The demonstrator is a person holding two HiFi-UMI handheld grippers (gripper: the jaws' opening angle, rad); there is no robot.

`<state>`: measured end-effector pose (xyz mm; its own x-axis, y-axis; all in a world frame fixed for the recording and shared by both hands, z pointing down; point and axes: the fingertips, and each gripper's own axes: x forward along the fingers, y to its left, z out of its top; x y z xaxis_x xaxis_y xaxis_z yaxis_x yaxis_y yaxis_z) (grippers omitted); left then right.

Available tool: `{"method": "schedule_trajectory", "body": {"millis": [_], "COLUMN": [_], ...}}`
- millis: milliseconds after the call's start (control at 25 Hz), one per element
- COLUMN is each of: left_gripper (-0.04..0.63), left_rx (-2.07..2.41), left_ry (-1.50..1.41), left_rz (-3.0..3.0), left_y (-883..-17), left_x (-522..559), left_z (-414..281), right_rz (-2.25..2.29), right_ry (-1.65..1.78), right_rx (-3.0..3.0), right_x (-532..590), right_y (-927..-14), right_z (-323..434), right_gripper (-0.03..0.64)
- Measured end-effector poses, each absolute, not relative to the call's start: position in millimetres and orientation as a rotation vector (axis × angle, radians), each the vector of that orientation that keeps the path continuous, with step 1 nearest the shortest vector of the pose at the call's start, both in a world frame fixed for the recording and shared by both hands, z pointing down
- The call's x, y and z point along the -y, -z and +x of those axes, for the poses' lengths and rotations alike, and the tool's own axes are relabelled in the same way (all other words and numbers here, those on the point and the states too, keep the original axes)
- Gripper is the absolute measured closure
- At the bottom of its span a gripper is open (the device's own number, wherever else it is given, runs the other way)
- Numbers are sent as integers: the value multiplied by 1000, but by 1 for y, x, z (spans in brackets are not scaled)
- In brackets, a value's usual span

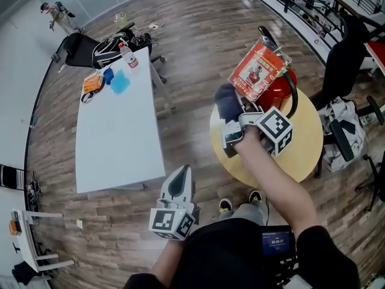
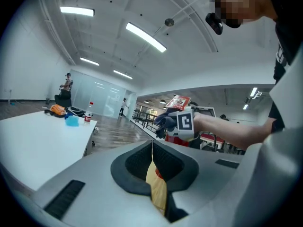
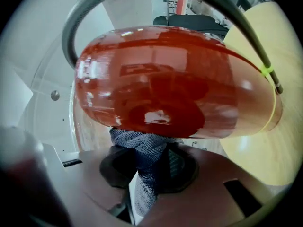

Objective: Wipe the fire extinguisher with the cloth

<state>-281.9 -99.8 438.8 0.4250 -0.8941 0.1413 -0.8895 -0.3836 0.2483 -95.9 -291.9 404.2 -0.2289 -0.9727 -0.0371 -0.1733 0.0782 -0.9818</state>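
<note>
A red fire extinguisher (image 1: 278, 88) stands on a round yellow table (image 1: 307, 146), with a red printed tag (image 1: 257, 71) hanging from its top and a black hose (image 3: 227, 13) curving over it. My right gripper (image 1: 232, 117) is shut on a dark blue cloth (image 1: 227, 101) and holds it against the extinguisher's side. In the right gripper view the cloth (image 3: 142, 148) bunches between the jaws and touches the glossy red cylinder (image 3: 175, 79). My left gripper (image 1: 180, 176) hangs low near my body, away from the table, with its jaws together and holding nothing.
A long white table (image 1: 120, 137) stands to the left, carrying a bottle (image 1: 129, 55) and orange and blue items at its far end. Black chairs (image 1: 346, 59) and a bag crowd the right side by a railing. A person (image 1: 57, 14) stands far off.
</note>
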Motion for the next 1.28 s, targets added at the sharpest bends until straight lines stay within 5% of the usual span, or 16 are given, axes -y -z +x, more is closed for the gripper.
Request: {"method": "schedule_trajectory", "body": {"millis": [320, 560, 840, 1280], "left_gripper": [572, 572, 572, 572], "left_rx": [1598, 1590, 1475, 1371], "left_ry": [-56, -73, -42, 70], "left_rz": [2346, 2334, 2404, 2460], "left_y": [-447, -455, -453, -441], "left_x": [88, 90, 99, 112], "left_z": [-304, -301, -262, -231], "right_rz": [-1705, -1774, -1895, -1775], "right_ry": [1597, 1648, 1383, 817], "right_rx": [-1811, -2132, -2372, -3153], "right_x": [271, 224, 221, 209], "right_y": [-641, -696, -631, -489], "right_z": [-99, -54, 7, 2], "right_gripper": [528, 528, 528, 528]}}
